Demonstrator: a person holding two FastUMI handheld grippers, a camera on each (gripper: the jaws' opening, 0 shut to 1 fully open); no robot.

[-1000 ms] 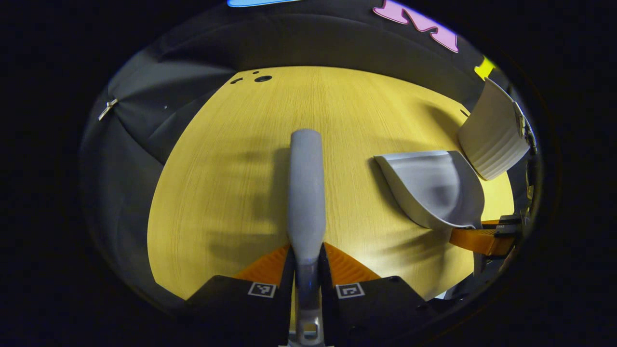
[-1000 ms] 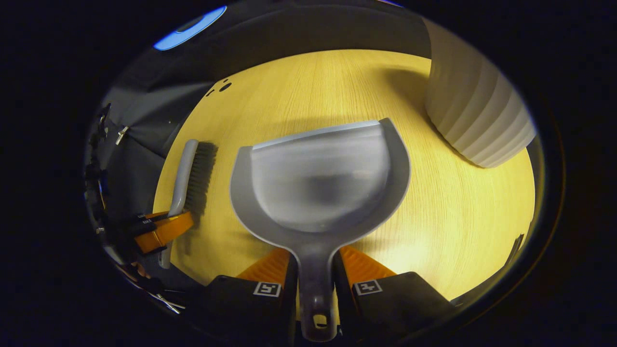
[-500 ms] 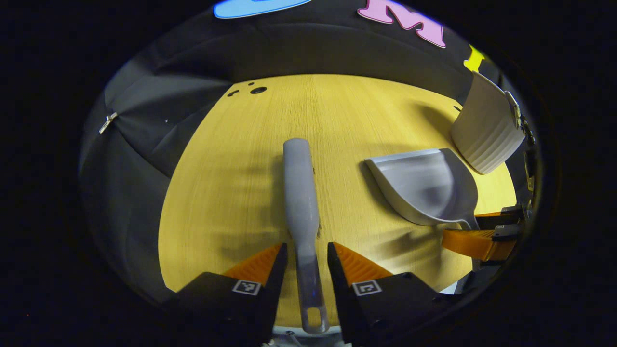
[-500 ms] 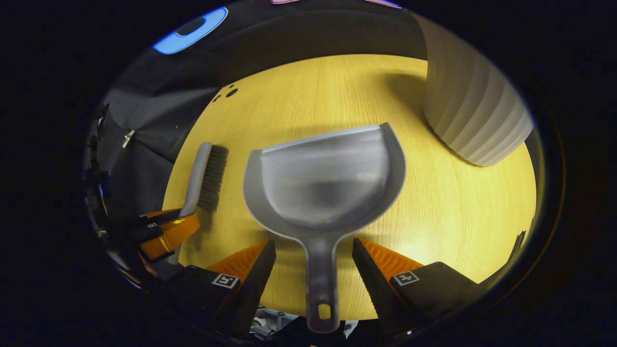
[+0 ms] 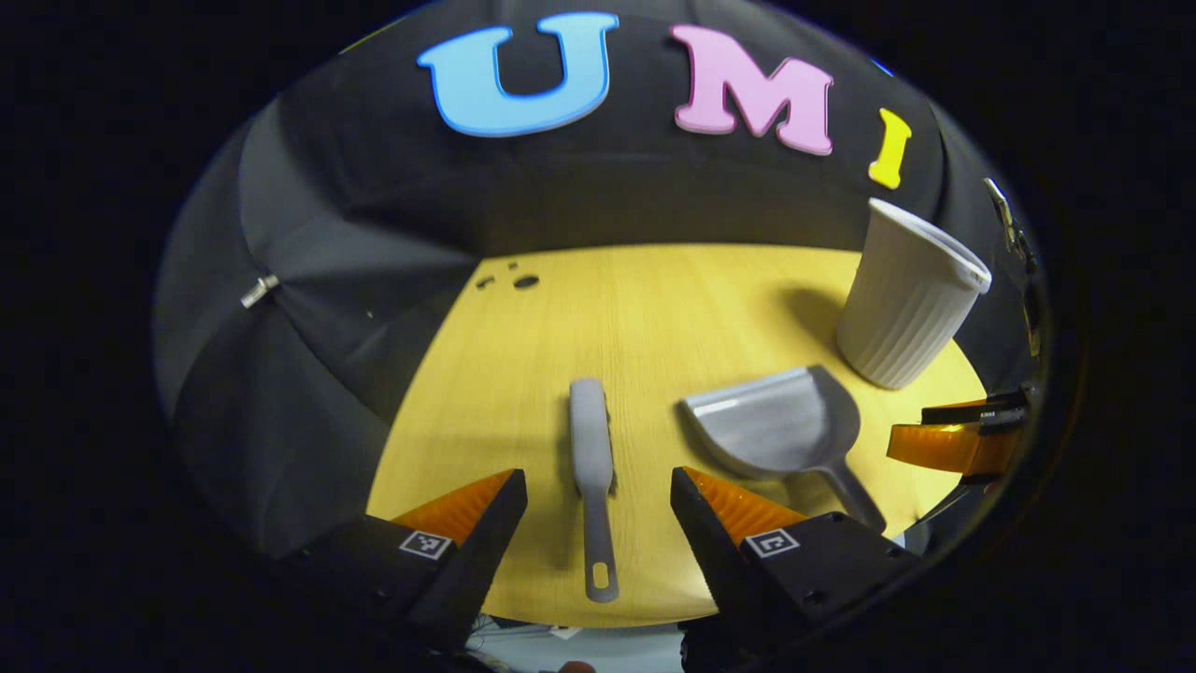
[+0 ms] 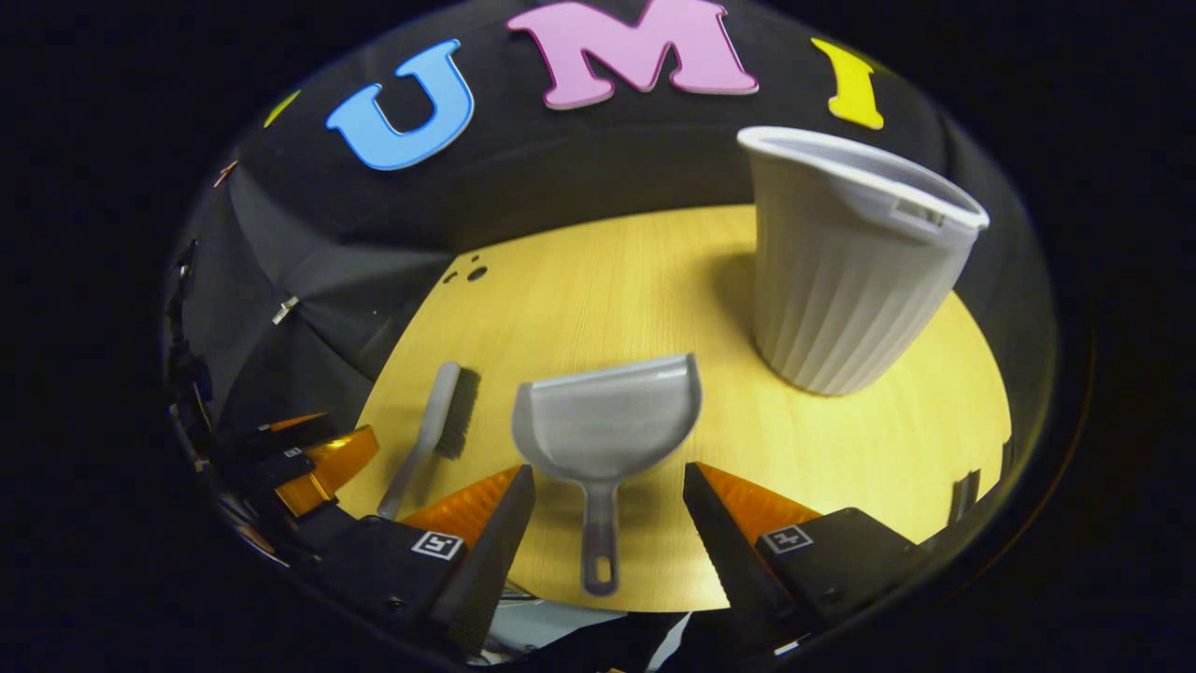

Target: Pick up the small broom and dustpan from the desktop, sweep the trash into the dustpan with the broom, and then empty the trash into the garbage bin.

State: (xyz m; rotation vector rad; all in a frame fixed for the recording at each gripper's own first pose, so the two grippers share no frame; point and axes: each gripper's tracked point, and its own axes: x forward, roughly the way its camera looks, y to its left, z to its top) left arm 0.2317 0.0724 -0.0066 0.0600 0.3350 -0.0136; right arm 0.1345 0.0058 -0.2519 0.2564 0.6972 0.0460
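Fingers spread wide on both the left gripper [image 5: 598,491] and right gripper [image 6: 609,486], the small broom [image 5: 590,467] lies flat just left of the dustpan [image 6: 605,432], the ribbed garbage bin [image 6: 846,271] behind it, no trash visible, so the job looks finished.

The left hand-held gripper [image 5: 596,475] has two wedge-shaped fingers [image 5: 467,505] that narrow to a point at the front. Their inner faces carry fine ribs. Behind each finger sits an angular block [image 5: 374,570], and on top of each block there is a small square black-and-white marker [image 5: 425,544]. The right hand-held gripper [image 6: 608,469] is built the same way, with a marker on each block. Seen from the side in the other gripper's view, the fingers look thin and flat.
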